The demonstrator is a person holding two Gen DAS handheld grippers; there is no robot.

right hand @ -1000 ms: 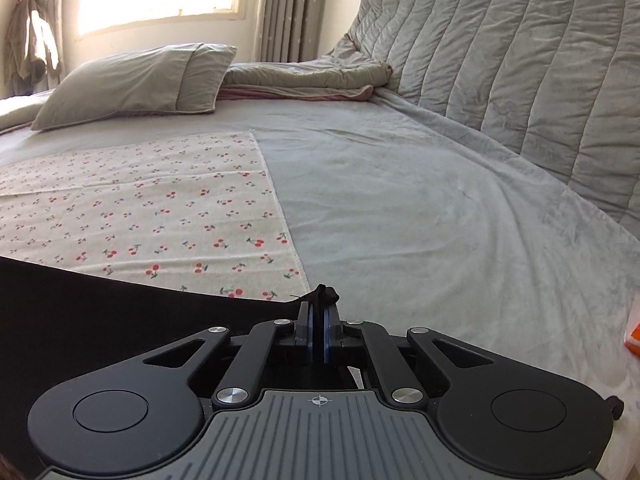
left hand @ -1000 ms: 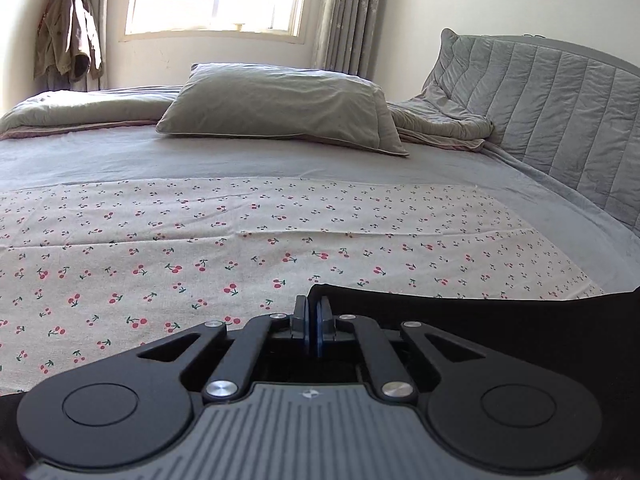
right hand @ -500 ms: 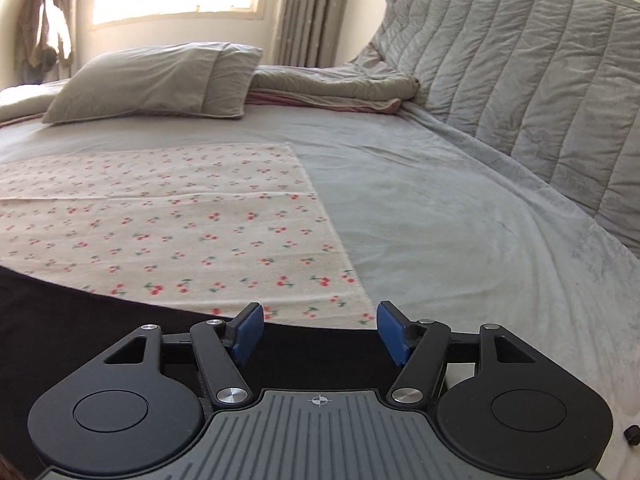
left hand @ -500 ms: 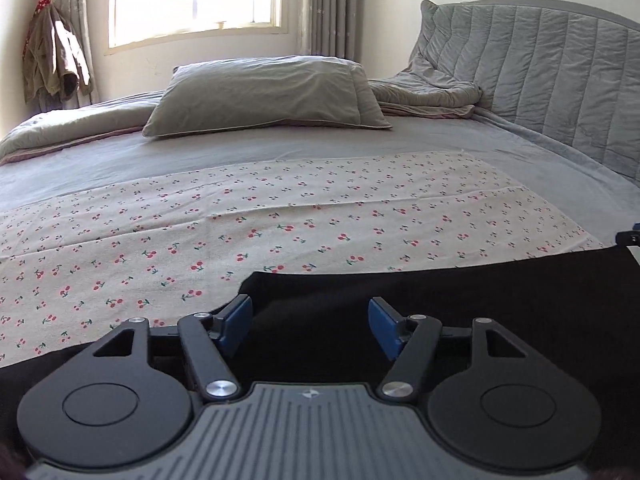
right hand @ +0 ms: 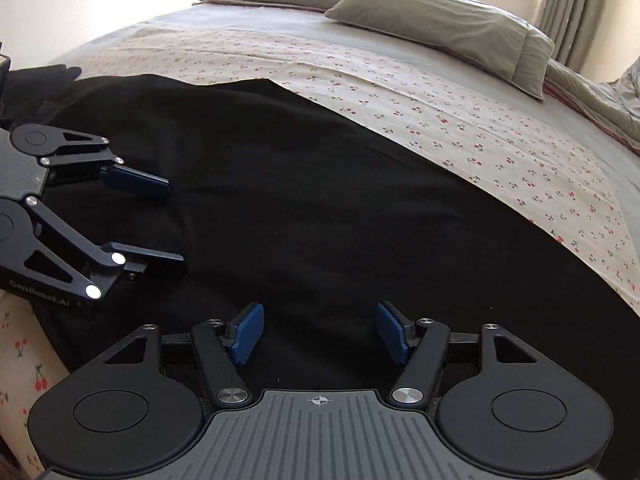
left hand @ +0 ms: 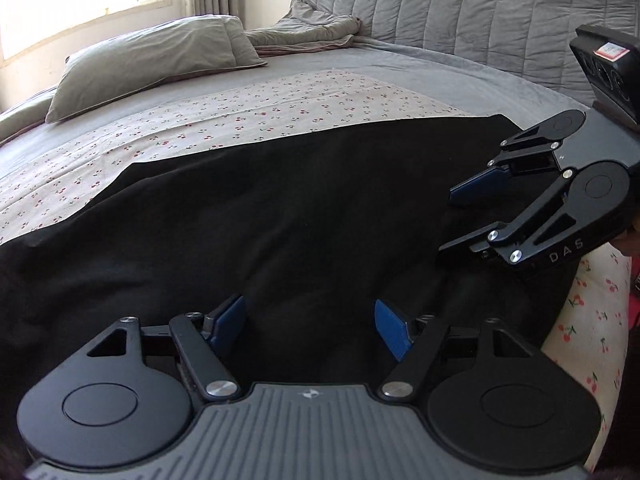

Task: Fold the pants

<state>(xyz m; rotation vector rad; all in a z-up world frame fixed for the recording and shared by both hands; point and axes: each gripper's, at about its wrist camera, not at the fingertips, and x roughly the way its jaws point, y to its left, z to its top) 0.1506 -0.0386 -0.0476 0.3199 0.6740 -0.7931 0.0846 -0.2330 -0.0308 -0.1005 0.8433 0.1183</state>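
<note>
The black pants lie spread flat on the cherry-print cloth over the bed; they also show in the right wrist view. My left gripper is open and empty, just above the pants' near part. My right gripper is open and empty above the pants too. Each gripper shows in the other's view: the right gripper at the right side, the left gripper at the left side, both with jaws apart over the black fabric.
A grey pillow and a bunched grey blanket lie at the far side of the bed. A quilted grey headboard stands on the right. The cherry cloth hangs over the near bed edge.
Both grippers were shut on the pants' edge a second ago, then opened and let go. Both have since pulled back and turned toward each other, with the pants lying flat.
</note>
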